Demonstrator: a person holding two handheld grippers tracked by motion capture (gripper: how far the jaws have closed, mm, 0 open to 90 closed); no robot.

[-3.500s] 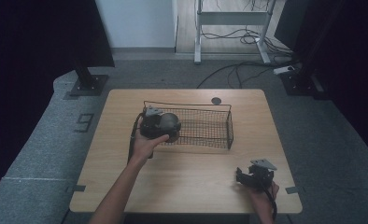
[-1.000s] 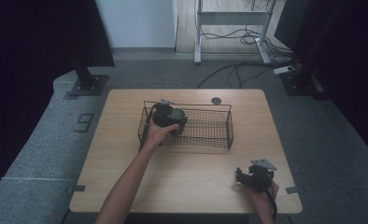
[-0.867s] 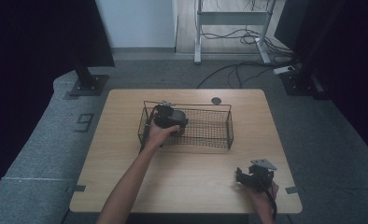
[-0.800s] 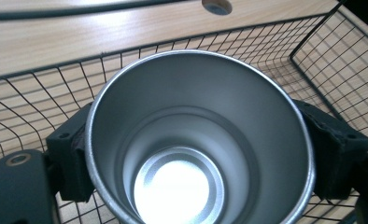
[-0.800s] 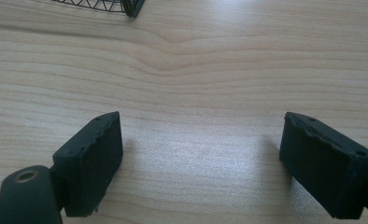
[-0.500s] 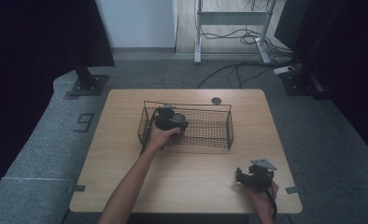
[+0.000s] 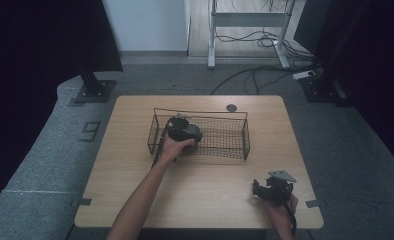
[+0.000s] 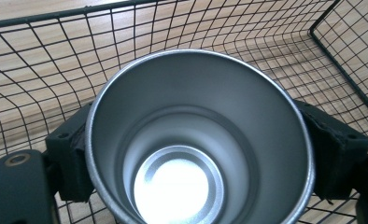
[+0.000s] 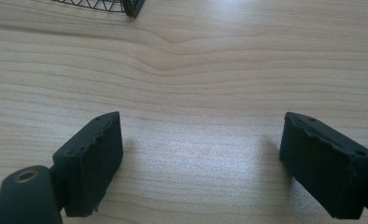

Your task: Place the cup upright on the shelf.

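Since a few seconds ago, the left gripper (image 7: pixel 184 131) has moved from the near left side of the wire basket (image 7: pixel 235 148) to inside its left end. On the wooden table (image 7: pixel 135 190), the basket sits at the far middle. Clamped between the left jaws is a metal cup (image 8: pixel 198 140), apparently just above the basket floor. Near the right corner, the right gripper (image 7: pixel 265 189) rests with jaws spread wide, holding nothing.
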